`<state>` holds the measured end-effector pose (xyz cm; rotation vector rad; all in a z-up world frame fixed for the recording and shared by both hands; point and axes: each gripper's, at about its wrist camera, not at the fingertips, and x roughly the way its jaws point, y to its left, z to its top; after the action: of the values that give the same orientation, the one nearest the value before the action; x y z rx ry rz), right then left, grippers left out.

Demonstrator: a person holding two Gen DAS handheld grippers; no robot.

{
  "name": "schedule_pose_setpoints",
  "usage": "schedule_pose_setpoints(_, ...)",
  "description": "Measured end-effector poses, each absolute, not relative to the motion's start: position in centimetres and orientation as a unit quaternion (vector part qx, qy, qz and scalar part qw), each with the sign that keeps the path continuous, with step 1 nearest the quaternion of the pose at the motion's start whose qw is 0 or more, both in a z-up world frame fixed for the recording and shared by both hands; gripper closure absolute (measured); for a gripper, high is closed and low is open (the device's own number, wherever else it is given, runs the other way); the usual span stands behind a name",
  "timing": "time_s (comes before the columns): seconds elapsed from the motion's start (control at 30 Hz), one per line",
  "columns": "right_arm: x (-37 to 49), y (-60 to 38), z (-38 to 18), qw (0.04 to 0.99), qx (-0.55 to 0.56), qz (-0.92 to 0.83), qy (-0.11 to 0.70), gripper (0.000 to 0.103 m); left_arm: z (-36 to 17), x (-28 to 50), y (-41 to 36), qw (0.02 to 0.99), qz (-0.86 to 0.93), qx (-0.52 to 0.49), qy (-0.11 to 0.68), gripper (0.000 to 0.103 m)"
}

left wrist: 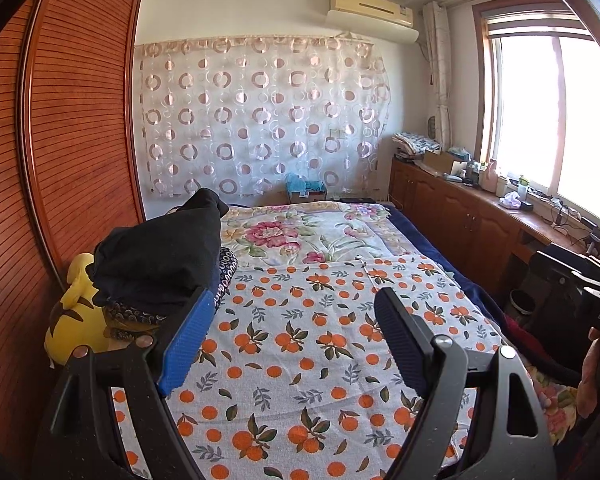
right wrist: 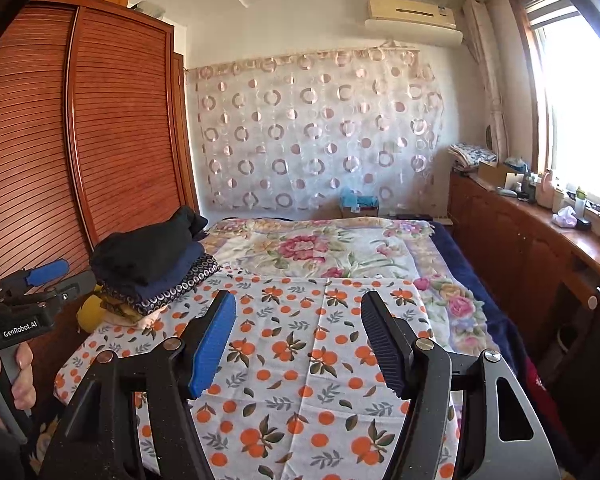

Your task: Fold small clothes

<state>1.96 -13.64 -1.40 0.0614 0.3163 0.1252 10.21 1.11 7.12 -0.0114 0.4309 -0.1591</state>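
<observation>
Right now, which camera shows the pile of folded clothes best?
The right wrist view: the pile of folded clothes shows whole, each layer distinct. In the left wrist view the pile sits closer, partly behind the left claw's blue fingertip.

My bed [right wrist: 476,312] carries an orange-print cloth [right wrist: 308,360] spread under my tongs. Folded clothes [right wrist: 156,268] are stacked to their left.

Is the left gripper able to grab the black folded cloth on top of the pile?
Probably yes. The left gripper is open and empty, and the black folded cloth lies uncovered atop the pile, just beyond its blue-padded finger, with nothing between.
</observation>
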Motion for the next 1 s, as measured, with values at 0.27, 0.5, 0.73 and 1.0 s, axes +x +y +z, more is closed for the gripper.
schedule_pose_setpoints(0.27, 3.1, -15.6, -1.6, 0.985, 0.033, 0.064, 0.159, 0.036, 7.2, 10.1, 1.1, 0.974, -0.078, -0.004, 0.212, 0.020)
schedule_pose_setpoints(0.5, 3.2, -16.1, -1.8, 0.985, 0.031, 0.066, 0.159, 0.036, 7.6, 9.9, 1.2, 0.975, -0.076, -0.006, 0.210, 0.020)
schedule_pose_setpoints(0.73, 3.3, -16.9, -1.9, 0.984, 0.031, 0.069, 0.160, 0.036, 7.6, 9.9, 1.1, 0.975, -0.077, -0.005, 0.211, 0.020)
schedule_pose_setpoints(1.0, 3.4, -17.2, -1.9, 0.985, 0.028, 0.070, 0.158, 0.036, 7.7, 9.7, 1.1, 0.975, -0.077, -0.005, 0.206, 0.020)
